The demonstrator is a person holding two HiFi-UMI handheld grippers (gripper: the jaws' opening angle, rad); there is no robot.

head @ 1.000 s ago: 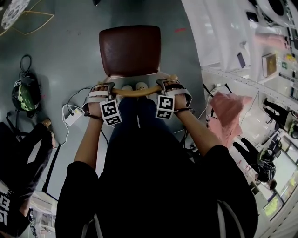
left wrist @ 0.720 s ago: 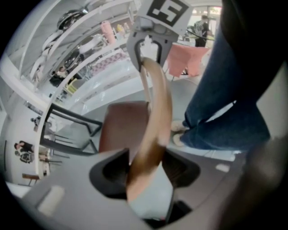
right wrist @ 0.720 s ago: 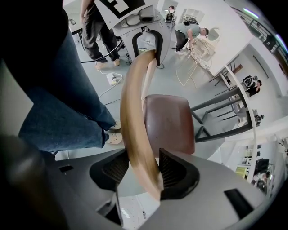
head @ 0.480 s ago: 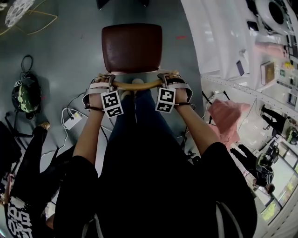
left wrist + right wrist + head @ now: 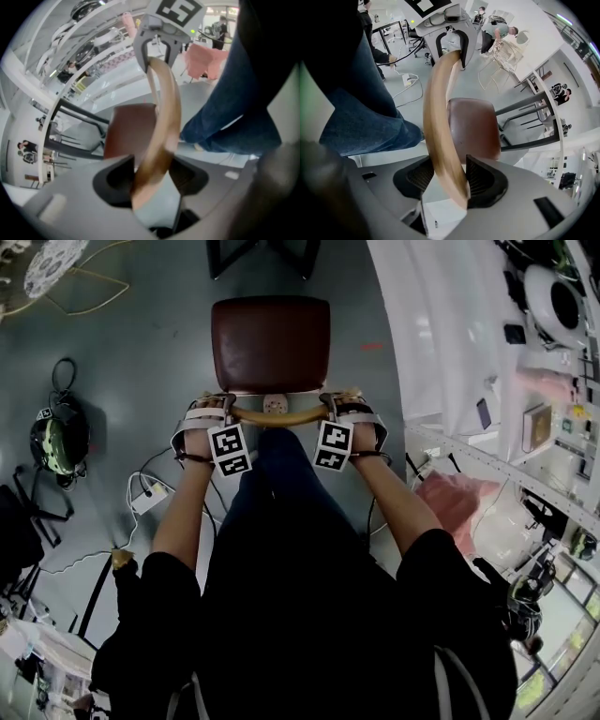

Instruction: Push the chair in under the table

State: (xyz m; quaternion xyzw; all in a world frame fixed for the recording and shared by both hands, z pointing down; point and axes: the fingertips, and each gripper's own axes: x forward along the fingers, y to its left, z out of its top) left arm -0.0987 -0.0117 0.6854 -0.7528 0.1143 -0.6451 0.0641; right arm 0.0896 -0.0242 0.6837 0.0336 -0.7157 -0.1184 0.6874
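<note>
Head view
- Chair (image 5: 270, 341): upper centre of the frame, on a grey floor (image 5: 141, 352). The brown seat faces up, and its curved wooden backrest rail (image 5: 277, 415) is on the side nearer the person.
- Left tongs (image 5: 212, 409): at the left end of the rail, pointing steeply down.
- Right tongs (image 5: 341, 406): at the right end of the rail, pointing the same way.
- Dark frame legs (image 5: 258, 254): top edge, just beyond the seat and apart from it.
- White counter (image 5: 422, 324): upper right, beside the chair and not touching it.
- Helmet (image 5: 58, 442): on the floor at the left edge.

Left gripper view
- The rail runs up the middle of the frame between both pads, and the tongs pinch it.
- The seat lies behind, at centre left.
- A leg in blue jeans (image 5: 234, 108) is at the right.

Right gripper view
- The tongs are pressed on the rail, one pad on each side of it.
- The seat is right of centre.
</note>
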